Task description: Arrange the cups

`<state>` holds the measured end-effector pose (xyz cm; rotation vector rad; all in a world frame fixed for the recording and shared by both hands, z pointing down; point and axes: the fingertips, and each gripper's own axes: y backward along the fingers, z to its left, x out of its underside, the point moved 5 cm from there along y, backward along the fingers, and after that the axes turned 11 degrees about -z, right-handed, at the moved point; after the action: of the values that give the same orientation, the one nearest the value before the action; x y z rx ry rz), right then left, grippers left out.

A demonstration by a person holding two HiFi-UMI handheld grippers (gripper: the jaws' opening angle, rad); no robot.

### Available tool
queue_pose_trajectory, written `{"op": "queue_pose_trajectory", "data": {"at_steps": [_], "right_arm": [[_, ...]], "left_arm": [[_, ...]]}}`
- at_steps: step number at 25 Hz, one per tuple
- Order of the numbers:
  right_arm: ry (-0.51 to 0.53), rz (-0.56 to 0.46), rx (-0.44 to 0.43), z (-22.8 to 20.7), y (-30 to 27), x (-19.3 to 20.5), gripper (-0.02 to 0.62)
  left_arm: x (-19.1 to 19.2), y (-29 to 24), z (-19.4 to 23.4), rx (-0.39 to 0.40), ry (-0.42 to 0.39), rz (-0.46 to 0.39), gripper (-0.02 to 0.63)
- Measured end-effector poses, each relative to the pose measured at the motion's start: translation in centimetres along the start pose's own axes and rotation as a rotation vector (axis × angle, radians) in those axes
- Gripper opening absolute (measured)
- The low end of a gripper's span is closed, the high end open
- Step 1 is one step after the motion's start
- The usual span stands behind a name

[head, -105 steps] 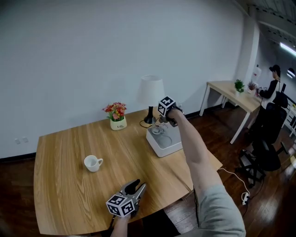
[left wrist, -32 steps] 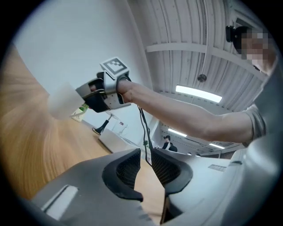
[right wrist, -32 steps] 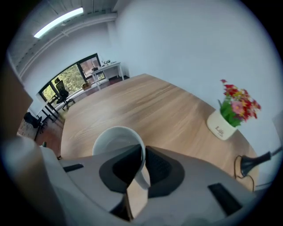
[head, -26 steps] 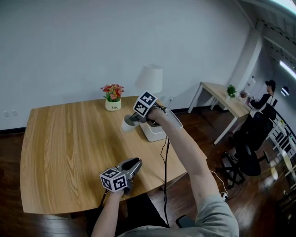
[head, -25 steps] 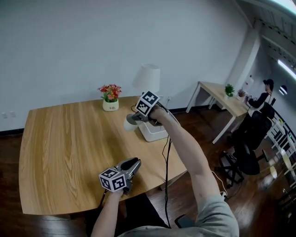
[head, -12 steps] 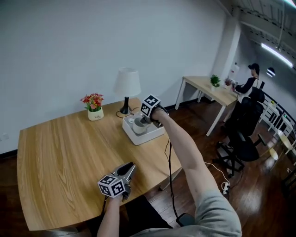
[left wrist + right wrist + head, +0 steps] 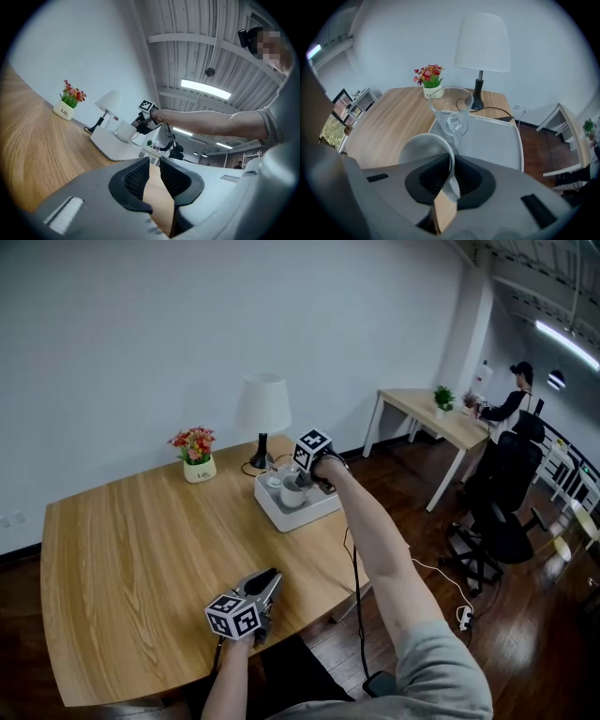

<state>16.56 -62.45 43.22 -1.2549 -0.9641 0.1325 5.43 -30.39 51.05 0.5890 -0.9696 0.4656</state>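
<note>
My right gripper (image 7: 300, 486) is shut on the wall of a white cup (image 7: 292, 493) and holds it over the white tray (image 7: 314, 512) at the table's far right. From the right gripper view, the cup's (image 7: 424, 150) rim is pinched between the jaws of that gripper (image 7: 449, 176), just in front of a clear glass cup (image 7: 451, 115) standing in the tray (image 7: 497, 140). I cannot tell whether the white cup touches the tray floor. My left gripper (image 7: 267, 582) hovers near the table's front edge. Its jaws (image 7: 153, 176) stand a little apart with nothing between them.
A white lamp (image 7: 262, 409) with a black cord and a small pot of flowers (image 7: 194, 454) stand at the back of the wooden table (image 7: 131, 540). A second desk (image 7: 441, 418), a seated person (image 7: 511, 404) and an office chair (image 7: 502, 512) are at the right.
My right gripper has carried the white cup from above the bare table to over the tray and lowered it beside the glass cup. The left gripper has hardly moved.
</note>
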Motion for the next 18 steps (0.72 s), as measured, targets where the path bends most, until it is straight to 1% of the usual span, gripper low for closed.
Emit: {"op": "queue_pose_trajectory", "data": {"at_steps": [4, 6, 9, 13, 16, 17, 18], "right_arm": [[0.033, -0.008, -0.003, 0.1, -0.2, 0.0, 0.048], [0.051, -0.025, 0.000, 0.2, 0.0, -0.1, 0.066], [0.079, -0.051, 0.007, 0.3, 0.4, -0.4, 0.067], [0.165, -0.090, 0.020, 0.6, 1.4, -1.2, 0.069], [0.235, -0.100, 0.025, 1.0, 2.7, -1.7, 0.067], [0.270, -0.117, 0.030, 1.2, 3.4, -2.0, 0.067], [0.299, -0.157, 0.023, 1.7, 4.3, -2.5, 0.065]], "left_arm": [[0.0, 0.1, -0.2, -0.001, 0.013, -0.014, 0.080], [-0.1, 0.2, -0.2, -0.003, 0.021, -0.017, 0.080], [-0.2, 0.2, -0.1, -0.004, 0.024, -0.016, 0.080], [-0.1, 0.2, -0.1, -0.004, 0.023, -0.015, 0.080], [0.0, 0.2, -0.1, -0.005, 0.020, -0.014, 0.080], [0.0, 0.1, -0.1, -0.005, 0.019, -0.015, 0.080], [-0.1, 0.1, -0.2, -0.005, 0.020, -0.017, 0.080]]}}
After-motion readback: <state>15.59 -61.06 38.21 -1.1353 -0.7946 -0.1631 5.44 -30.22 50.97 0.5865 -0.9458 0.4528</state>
